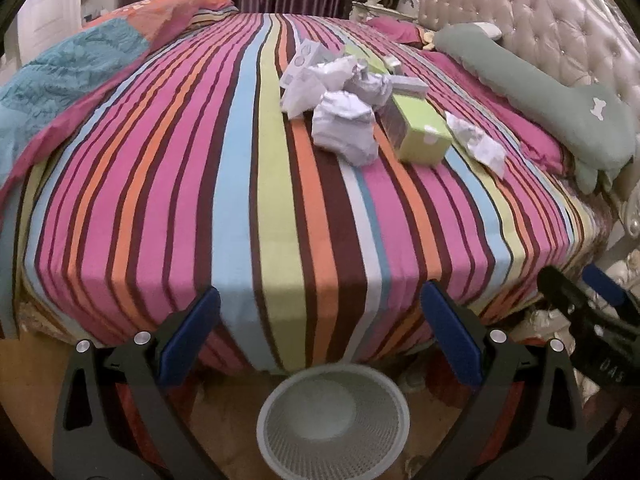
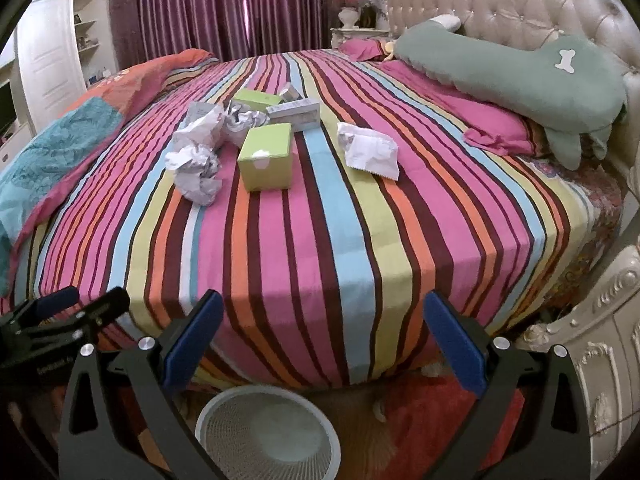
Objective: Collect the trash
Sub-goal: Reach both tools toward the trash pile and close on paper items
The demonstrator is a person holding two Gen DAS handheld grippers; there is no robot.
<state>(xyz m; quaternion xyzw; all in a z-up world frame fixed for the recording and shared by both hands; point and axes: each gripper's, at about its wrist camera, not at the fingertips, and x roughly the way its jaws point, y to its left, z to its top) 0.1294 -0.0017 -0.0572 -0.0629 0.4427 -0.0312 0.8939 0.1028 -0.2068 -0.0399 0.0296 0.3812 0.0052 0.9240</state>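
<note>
Trash [image 1: 344,128] lies well beyond both empty, wide-open hand-held grippers [image 1: 320,336] [image 2: 324,340].

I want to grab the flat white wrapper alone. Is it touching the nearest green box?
Apart. The right wrist view shows bare striped sheet between the white wrapper and the green box.

A bed with a striped sheet [image 2: 320,208] fills the room ahead. Beyond it, purple curtains [image 2: 240,4] hang closed. To the right rises a tufted cream headboard [image 2: 520,4] with a green bone-patch pillow [image 2: 512,76] against it. Far left stands a white shelved cabinet [image 2: 52,60]. Below, a red rug [image 2: 420,420].
</note>
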